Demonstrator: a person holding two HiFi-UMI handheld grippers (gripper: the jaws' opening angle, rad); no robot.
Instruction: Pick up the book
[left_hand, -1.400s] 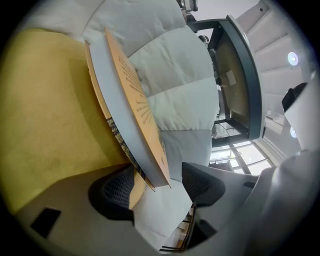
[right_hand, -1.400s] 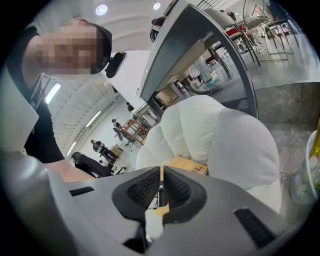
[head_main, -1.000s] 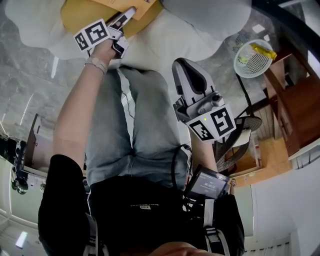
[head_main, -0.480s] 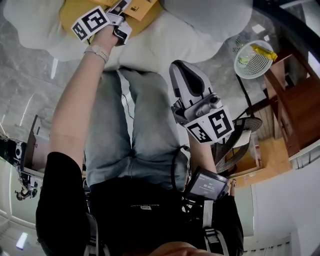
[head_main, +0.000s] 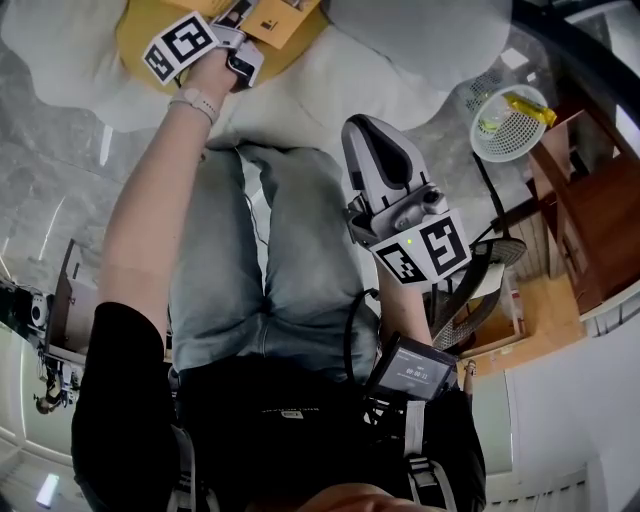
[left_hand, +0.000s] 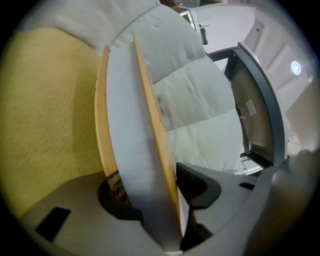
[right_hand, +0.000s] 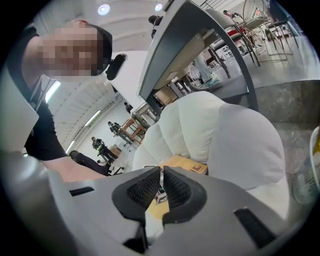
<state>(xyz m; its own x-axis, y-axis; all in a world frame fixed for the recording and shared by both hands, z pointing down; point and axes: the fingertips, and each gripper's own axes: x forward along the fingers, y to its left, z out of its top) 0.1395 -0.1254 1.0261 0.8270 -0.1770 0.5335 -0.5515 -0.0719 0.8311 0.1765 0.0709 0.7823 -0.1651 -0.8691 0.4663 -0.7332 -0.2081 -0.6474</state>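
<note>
The book (head_main: 278, 14), tan-covered with a thick white page block, lies against a yellow pillow (head_main: 150, 30) on the white sofa at the top of the head view. My left gripper (head_main: 240, 12) reaches it from below. In the left gripper view the book (left_hand: 132, 125) stands edge-on between the jaws of my left gripper (left_hand: 145, 185). The jaws are closing and a pad meets each cover. My right gripper (head_main: 368, 128) hangs over the person's lap, away from the book. In its own view, the right gripper (right_hand: 161, 187) is shut with nothing held, and the book (right_hand: 185, 164) shows beyond.
White sofa cushions (head_main: 340, 70) surround the pillow. A white mesh basket (head_main: 508, 118) holding a yellow item stands on the floor at the right, next to wooden furniture (head_main: 590, 220). The person's legs fill the middle of the head view.
My left gripper has moved up the head view onto the book, so its jaws now straddle the book's edge. The right gripper has barely shifted.
</note>
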